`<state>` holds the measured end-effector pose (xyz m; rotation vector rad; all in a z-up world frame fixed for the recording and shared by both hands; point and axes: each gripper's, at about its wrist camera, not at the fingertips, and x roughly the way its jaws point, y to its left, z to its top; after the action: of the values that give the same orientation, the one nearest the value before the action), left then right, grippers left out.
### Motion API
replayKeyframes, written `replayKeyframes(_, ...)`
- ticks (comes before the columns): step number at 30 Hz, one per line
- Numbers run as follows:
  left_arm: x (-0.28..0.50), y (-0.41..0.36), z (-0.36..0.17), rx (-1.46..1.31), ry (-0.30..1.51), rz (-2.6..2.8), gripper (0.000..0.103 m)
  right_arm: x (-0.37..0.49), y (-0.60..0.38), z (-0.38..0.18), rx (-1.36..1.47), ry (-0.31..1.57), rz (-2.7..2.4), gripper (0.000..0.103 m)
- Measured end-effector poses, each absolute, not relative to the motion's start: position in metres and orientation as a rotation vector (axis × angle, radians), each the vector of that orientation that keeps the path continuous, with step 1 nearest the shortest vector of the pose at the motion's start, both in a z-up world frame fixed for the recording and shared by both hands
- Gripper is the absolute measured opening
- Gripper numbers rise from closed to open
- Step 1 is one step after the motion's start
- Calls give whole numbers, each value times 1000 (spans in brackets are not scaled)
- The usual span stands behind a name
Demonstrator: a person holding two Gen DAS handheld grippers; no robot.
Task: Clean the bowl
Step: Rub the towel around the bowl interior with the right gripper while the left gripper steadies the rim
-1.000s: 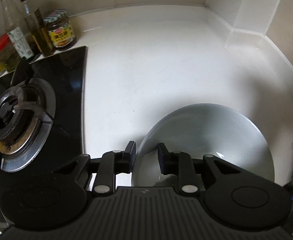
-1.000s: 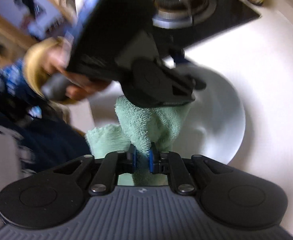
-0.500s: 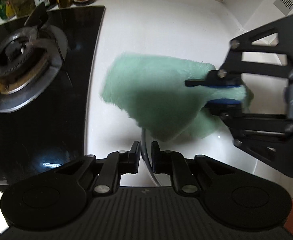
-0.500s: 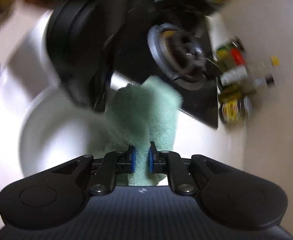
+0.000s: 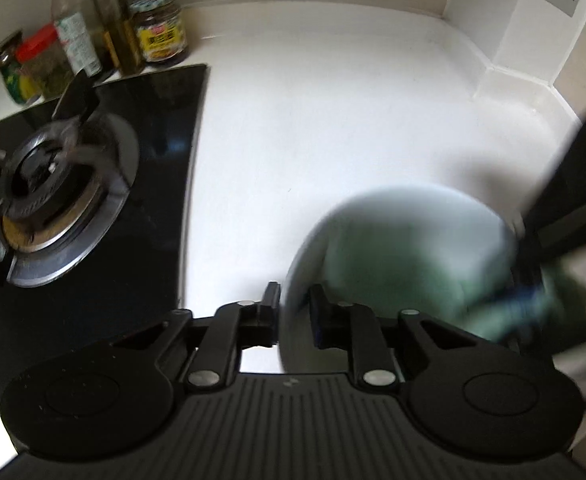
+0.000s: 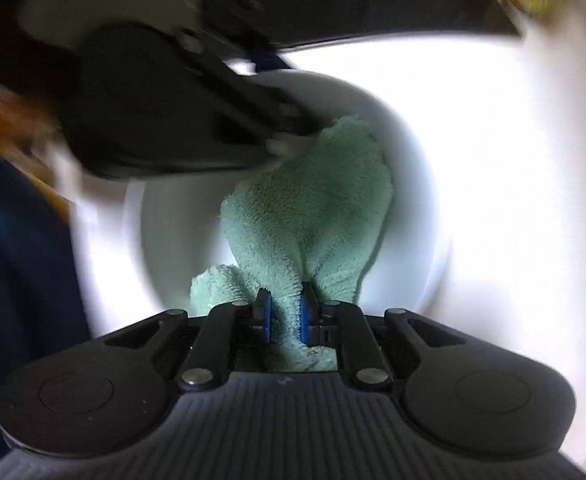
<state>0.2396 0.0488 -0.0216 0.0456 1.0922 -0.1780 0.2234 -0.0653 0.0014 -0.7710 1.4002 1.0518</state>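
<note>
Wiping the bowl (image 5: 393, 216) with the cloth (image 6: 313, 208). Best done with the cloth pressed flat to the inner wall and swept round in full circles, down to the bottom, with the rim steadied so nothing slides on the counter (image 5: 333, 100).

Right gripper (image 6: 284, 316): pointing down into the bowl, blue pads (image 6: 267, 314) pinched on a fold of cloth, jaws easing apart a little but the fold caught between them. Better to keep that pinch firm, or the cloth slips out mid-stroke. Cloth hanging forward from the pads, spread over the bowl's far inner wall.

Left gripper (image 5: 295, 308): jaws opening, near rim of the bowl standing between the two fingers, one outside, one inside; pads apparently not pressing on it, though blur makes that hard to judge. Worth closing on the rim again before the next hard stroke.

Bowl on the white counter, just right of the stove (image 5: 93, 184), jars (image 5: 161, 28) well behind.
</note>
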Motion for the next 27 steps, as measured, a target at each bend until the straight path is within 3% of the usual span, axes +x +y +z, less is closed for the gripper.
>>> replayKeyframes(5,251,40,-22,86,1098,-218,34,222,-94,27,-397,1396,1142,11)
replayKeyframes(8,254,46,-20,52,1139,-231,23,228,-116,52,-312,1315,1122,11)
replayKeyframes(13,236,65,-7,-7,1154,-193,12,206,-102,65,-699,998,1012,11)
replayKeyframes(19,211,73,-11,-69,1197,-159,12,196,-47,22,-1084,700,1093,10)
replayKeyframes(21,206,74,-16,-79,1206,-142,18,194,-33,-1,-1249,643,1120,10)
replayKeyframes(24,205,72,-18,-52,1179,-134,22,203,-21,-29,-1420,651,1068,9)
replayKeyframes(27,206,71,-19,-47,1148,-109,24,216,-15,-37,-1385,857,1004,10)
